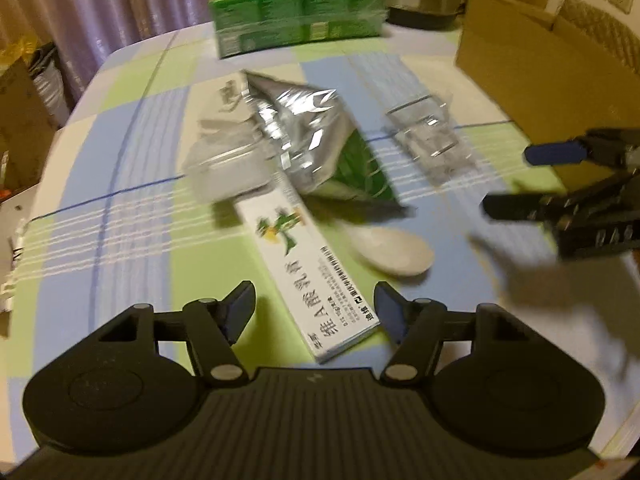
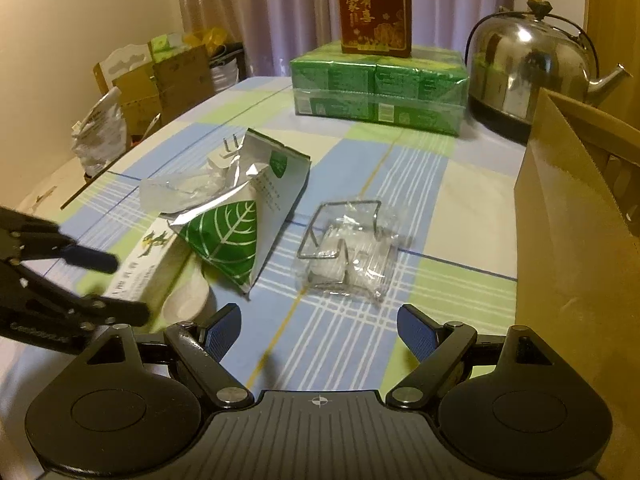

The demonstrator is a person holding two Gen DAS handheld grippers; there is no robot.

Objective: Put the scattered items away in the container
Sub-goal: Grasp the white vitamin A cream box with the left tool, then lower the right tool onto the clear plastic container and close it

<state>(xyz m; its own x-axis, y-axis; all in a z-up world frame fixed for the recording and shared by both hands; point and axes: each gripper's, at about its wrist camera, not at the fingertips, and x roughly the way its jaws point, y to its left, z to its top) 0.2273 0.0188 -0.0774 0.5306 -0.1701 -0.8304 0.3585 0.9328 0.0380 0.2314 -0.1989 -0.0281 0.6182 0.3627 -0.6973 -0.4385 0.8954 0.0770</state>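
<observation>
At the bottom of the left wrist view the left gripper (image 1: 316,312) has its jaws spread wide, holding nothing, with the near end of a long white ointment box (image 1: 308,276) lying on the checked tablecloth (image 1: 120,208) between its fingertips. Just right of the box, at mid-frame, a white ceramic spoon (image 1: 394,254) lies bowl-up, its handle running under a silver and green foil pouch (image 1: 316,148) that overlaps the box's far end. Left of the pouch sits a crumpled clear plastic wrapper (image 1: 224,168), blurred. At the bottom of the right wrist view the right gripper (image 2: 320,336) is likewise wide open and empty above bare cloth; just beyond it, in the centre of the frame, a clear plastic packet with a wire frame (image 2: 346,248) lies flat. The container, a brown cardboard box (image 2: 576,264), stands along the right edge of that view, near the packet but apart from it. Farther back, in the upper middle, a shrink-wrapped green pack (image 2: 378,90) carries a red carton (image 2: 374,8), and a steel kettle (image 2: 528,72) stands at upper right beside it, before purple curtains (image 2: 280,8)
</observation>
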